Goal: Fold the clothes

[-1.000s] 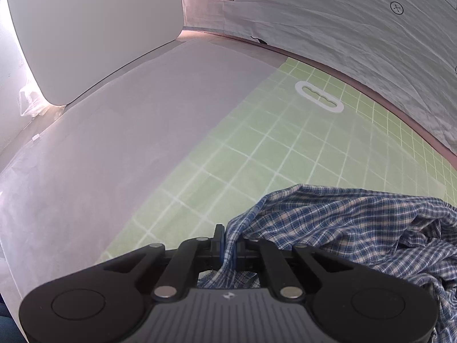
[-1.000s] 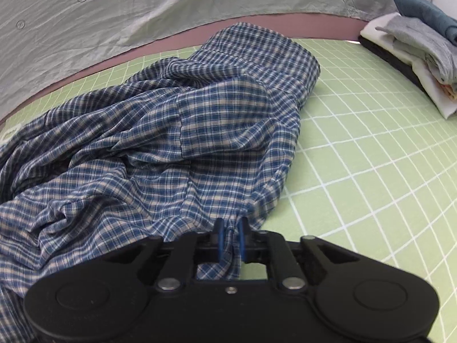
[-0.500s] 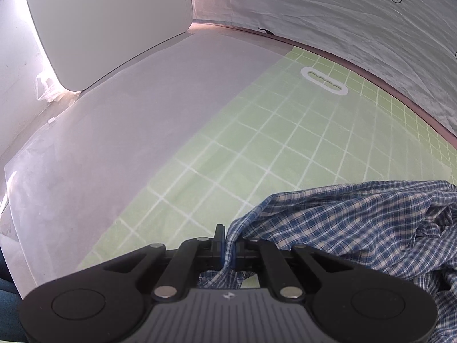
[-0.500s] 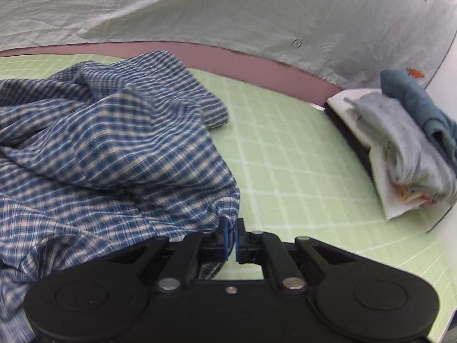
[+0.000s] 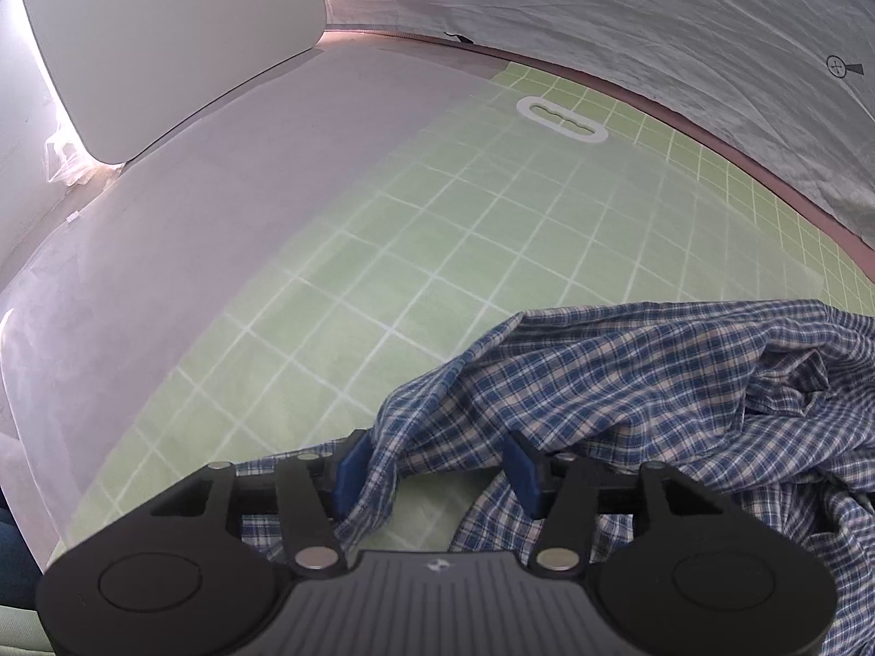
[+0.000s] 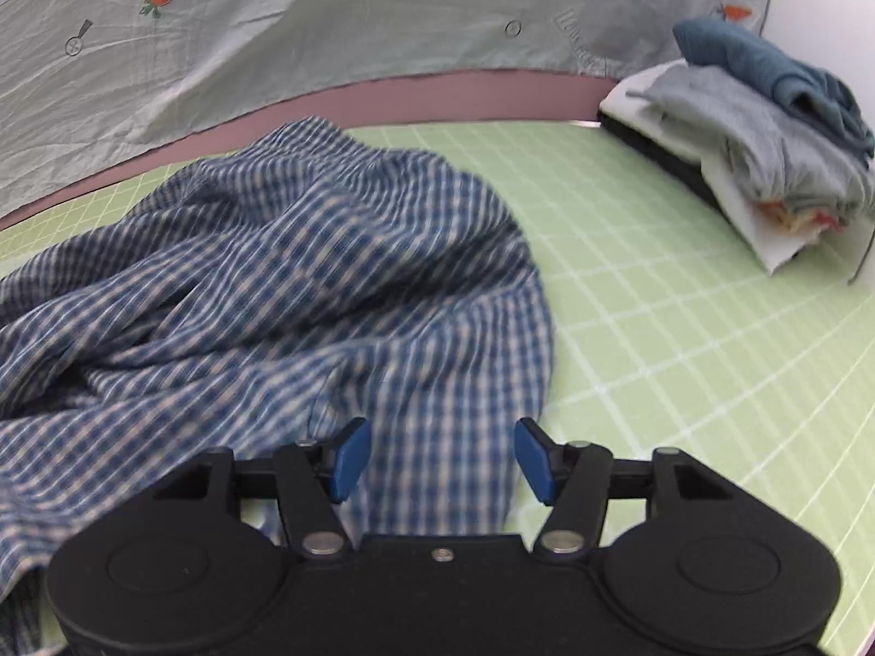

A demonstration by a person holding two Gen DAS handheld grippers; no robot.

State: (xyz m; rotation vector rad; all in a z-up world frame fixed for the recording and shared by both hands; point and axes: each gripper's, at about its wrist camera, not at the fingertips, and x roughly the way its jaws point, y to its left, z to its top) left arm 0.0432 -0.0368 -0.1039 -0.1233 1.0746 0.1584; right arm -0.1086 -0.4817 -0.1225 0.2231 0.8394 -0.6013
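A blue and white checked shirt point(image 5: 656, 382) lies crumpled on a green grid mat point(image 5: 437, 251). My left gripper point(image 5: 437, 470) is open, its blue pads spread, with a shirt edge lying loose between them at the left pad. In the right wrist view the same shirt point(image 6: 284, 295) spreads across the mat point(image 6: 683, 355), blurred. My right gripper point(image 6: 440, 456) is open over the shirt's near edge, with cloth lying between the pads and not clamped.
A stack of folded clothes point(image 6: 765, 126) sits at the mat's far right. A white oval handle cutout point(image 5: 560, 120) marks the mat's far end. Pale plastic sheet point(image 5: 191, 218) covers the left side. A printed cloth backdrop point(image 6: 328, 27) hangs behind.
Both grippers were shut on the shirt's edge and have opened, letting the cloth go. The shirt has dropped and settled onto the mat.
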